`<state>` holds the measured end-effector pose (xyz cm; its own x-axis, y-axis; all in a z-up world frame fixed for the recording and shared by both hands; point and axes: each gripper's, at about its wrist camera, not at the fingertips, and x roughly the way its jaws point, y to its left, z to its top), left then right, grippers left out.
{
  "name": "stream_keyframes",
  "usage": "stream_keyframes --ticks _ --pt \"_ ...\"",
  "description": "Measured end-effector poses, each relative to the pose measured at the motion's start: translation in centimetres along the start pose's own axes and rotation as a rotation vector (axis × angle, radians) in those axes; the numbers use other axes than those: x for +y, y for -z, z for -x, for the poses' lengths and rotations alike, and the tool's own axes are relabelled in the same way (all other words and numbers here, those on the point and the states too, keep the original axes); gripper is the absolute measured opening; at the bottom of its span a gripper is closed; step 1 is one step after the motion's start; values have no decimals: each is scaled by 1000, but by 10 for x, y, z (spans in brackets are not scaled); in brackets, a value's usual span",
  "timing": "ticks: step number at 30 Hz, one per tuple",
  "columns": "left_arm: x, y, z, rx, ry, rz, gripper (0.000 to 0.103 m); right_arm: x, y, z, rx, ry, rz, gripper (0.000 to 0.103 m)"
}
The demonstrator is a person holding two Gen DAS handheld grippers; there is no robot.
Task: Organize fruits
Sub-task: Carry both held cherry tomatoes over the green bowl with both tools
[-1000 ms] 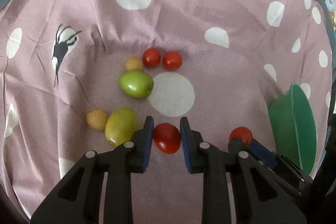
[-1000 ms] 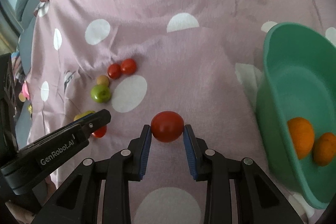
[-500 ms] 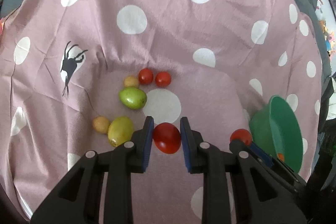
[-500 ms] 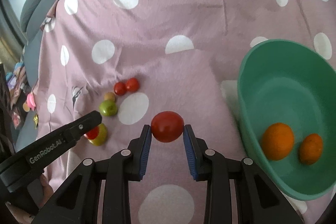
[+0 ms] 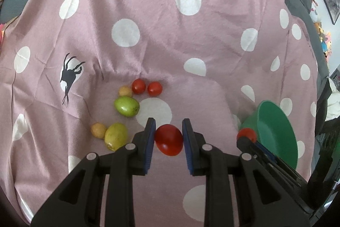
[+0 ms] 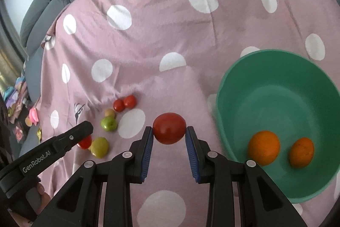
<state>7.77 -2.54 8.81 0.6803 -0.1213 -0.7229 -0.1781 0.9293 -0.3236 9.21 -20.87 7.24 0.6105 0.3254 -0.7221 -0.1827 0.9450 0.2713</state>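
Right now both of my grippers are clamped, each on a tomato: the left gripper has its blue pads pressed against the sides of an oval red tomato at the lower centre of the left view, and the right gripper pinches a rounder red tomato across its widest part, low and central in the right view. I judge these fruits light, smooth-skinned and soft, so a grip across the middle with only gentle pressure suits them; squeezing harder could split the skin, and a hold near either end might let them squirt out. On the pink spotted cloth left of centre lie two small red tomatoes, two green fruits and two small yellowish ones, all loose and likely to roll on the soft fabric. At the right sits the green bowl, with two oranges in its bottom right. In the left view that bowl is seen almost edge-on and its contents are hidden. In the right view my left gripper covers most of its tomato and part of one green fruit, and the cloth's edges are cut off, so I cannot tell what lies beneath it.
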Motion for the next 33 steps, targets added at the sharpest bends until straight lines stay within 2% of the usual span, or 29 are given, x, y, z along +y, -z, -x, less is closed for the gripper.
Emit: stream_keyframes --ticks 9,16,21,26,33 --pt "-11 -1 7 -8 59 -10 25 -6 -3 8 -26 45 -11 33" --pt "-37 -3 16 -29 108 -57 25 -13 -7 23 -72 27 -30 33" --pt "-57 -9 19 -42 140 -104 25 -30 -11 34 -108 31 -62 33" --pt "-77 -5 8 -4 148 -158 25 -53 -14 42 -129 50 -128 33" --pt "-104 -5 1 5 164 -213 25 -82 -12 52 -153 101 -223 33"
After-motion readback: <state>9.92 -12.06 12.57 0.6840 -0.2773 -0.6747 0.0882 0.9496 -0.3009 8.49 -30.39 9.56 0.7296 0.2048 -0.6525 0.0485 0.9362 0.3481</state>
